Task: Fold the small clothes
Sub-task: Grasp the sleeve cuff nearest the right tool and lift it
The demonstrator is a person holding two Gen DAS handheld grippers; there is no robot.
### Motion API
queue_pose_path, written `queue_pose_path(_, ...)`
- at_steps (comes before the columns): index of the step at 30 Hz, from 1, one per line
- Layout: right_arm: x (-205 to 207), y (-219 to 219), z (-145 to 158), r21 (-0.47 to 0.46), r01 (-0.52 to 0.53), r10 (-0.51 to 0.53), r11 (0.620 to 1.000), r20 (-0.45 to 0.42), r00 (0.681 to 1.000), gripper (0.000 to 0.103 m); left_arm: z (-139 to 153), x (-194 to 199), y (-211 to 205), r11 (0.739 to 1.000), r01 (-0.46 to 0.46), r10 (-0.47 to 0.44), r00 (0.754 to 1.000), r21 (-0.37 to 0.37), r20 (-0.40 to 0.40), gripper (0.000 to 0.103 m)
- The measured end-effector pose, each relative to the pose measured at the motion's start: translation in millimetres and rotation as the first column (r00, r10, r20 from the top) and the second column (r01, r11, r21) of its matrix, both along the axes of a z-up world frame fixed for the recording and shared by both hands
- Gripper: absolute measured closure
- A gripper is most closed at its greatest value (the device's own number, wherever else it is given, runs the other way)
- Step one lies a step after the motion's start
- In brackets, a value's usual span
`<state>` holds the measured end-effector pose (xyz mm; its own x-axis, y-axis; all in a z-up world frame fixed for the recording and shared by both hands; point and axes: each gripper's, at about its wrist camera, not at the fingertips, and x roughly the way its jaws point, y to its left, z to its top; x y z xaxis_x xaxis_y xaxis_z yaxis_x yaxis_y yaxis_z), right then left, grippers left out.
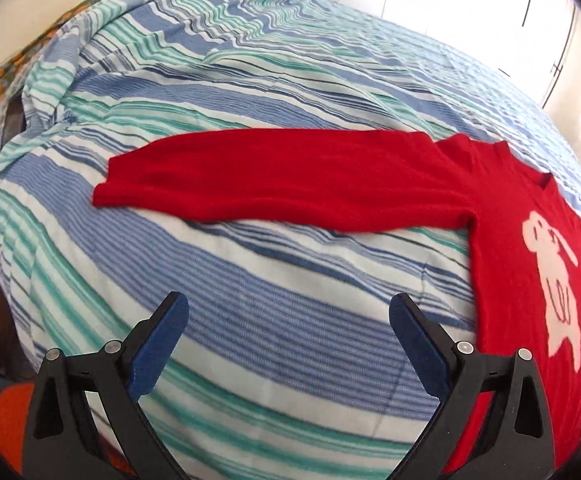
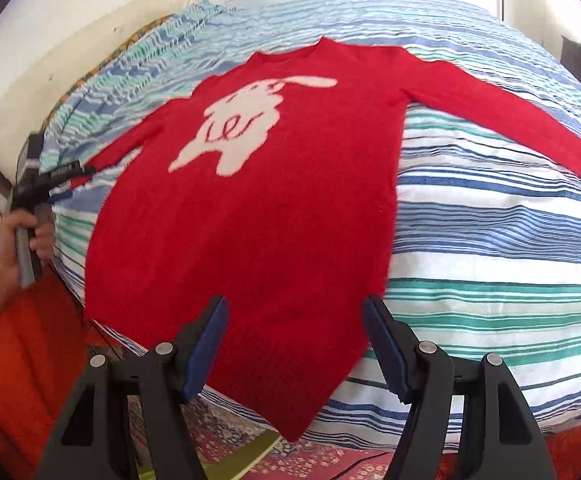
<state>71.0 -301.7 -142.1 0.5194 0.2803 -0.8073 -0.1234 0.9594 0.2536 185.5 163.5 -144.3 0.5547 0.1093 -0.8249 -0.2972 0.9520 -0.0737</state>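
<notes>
Two grippers' fingers spread (empty), sweater untouched

The left wrist camera is looking forward between its open fingers, hovering low over the striped bedsheet and facing across the bed toward the far white wall — the red sweater is lying a little beyond, its sleeve stretching left. The right wrist camera is hanging near the bed's near edge, looking down the sweater's body from hem to collar. Both views are sharing the sweater's white animal motif — and the right view is also catching the left gripper at its left edge.
</notes>
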Motion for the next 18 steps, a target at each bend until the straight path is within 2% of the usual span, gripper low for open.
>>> queue_pose_path(3, 0.2, -62.8, 27.0, 0.132, 0.141, -0.152, 0.981, 0.083, 0.985, 0.034, -0.9, -14.0, 8.5, 0.998, -0.068, 0.068, 0.998, -0.01, 0.002, 0.002)
queue_pose_path(5, 5.2, -121.8, 36.8, 0.221, 0.286, -0.314, 0.932, 0.106, 0.943, 0.034, 0.8, -15.2, 16.8, 0.993, -0.111, 0.111, 0.994, -0.042, 0.021, 0.002)
queue_pose_path(7, 7.6, -189.8, 36.3, 0.339, 0.44, -0.494, 0.831, 0.089, 0.865, 0.034, 3.5, -17.3, 23.8, 0.989, -0.145, 0.146, 0.989, -0.022, 0.032, 0.002)
queue_pose_path(10, 9.0, -277.5, 19.2, 0.513, 0.59, -0.683, 0.623, -0.011, 0.73, 0.034, 3.3, -17.7, 28.1, 0.984, -0.176, 0.177, 0.984, -0.02, 0.03, 0.002)
queue_pose_path(13, 11.5, -326.6, -10.1, 0.651, 0.634, -0.737, 0.418, -0.165, 0.655, 0.034, 3.1, -18.1, 25.8, 0.983, -0.182, 0.182, 0.983, 0.005, 0.031, 0.002)
queue_pose_path(14, 13.6, -333.5, -18.8, 0.668, 0.643, -0.739, 0.374, -0.204, 0.642, 0.034, 3.4, -19.5, 23.3, 0.984, -0.179, 0.179, 0.983, 0.02, 0.03, 0.002)
queue_pose_path(15, 17.4, -338.2, -26.1, 0.669, 0.655, -0.738, 0.351, -0.233, 0.634, 0.034, 2.7, -18.8, 21.5, 0.984, -0.176, 0.175, 0.984, 0.033, 0.026, 0.002)
queue_pose_path(18, 30.7, -347.5, -37.4, 0.624, 0.7, -0.757, 0.348, -0.253, 0.602, 0.039, 0.5, -17.6, 17.6, 0.985, -0.164, 0.164, 0.986, 0.055, 0.006, 0.002)
